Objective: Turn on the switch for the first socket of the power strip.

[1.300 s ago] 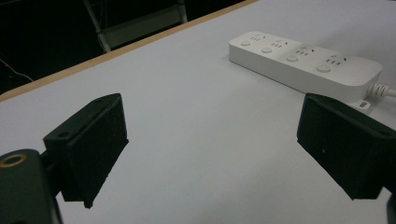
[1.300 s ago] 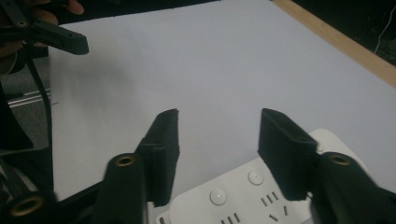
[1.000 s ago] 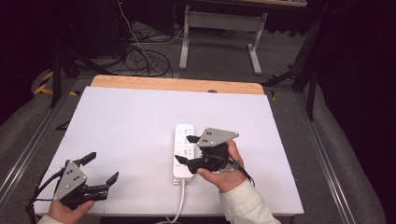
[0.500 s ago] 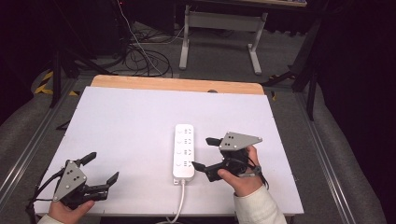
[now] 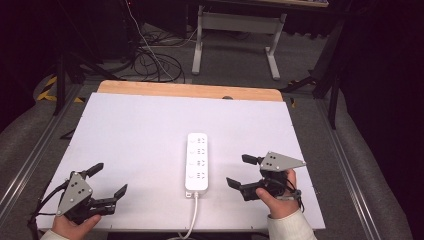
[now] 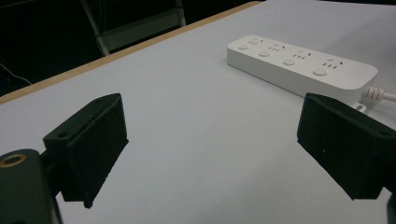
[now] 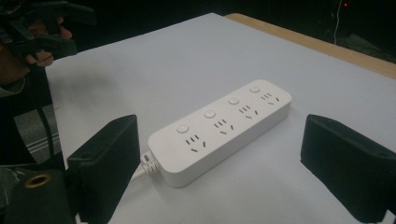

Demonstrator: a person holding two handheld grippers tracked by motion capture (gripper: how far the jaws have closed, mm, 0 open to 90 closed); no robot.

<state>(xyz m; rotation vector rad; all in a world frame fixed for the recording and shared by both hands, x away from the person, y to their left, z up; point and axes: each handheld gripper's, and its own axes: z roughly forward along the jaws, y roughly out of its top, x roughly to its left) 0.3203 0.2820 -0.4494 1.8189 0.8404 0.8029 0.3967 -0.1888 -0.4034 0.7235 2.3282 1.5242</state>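
The left gripper [image 5: 106, 182] is hovering with jaws spread wide and empty, the power strip [image 5: 197, 161] well off to its right. The right gripper [image 5: 245, 172] is gaping empty just beside the strip's right edge. Judging by this, nothing is grasped; next, it needs closing in sideways.

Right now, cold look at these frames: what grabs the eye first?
The white power strip lying flat mid-table on the pale sheet, its cord running off the near edge. Flanking it, both with jaws wide apart and empty: the right hand-held gripper close beside the strip, and the left hand-held gripper at the near-left corner.
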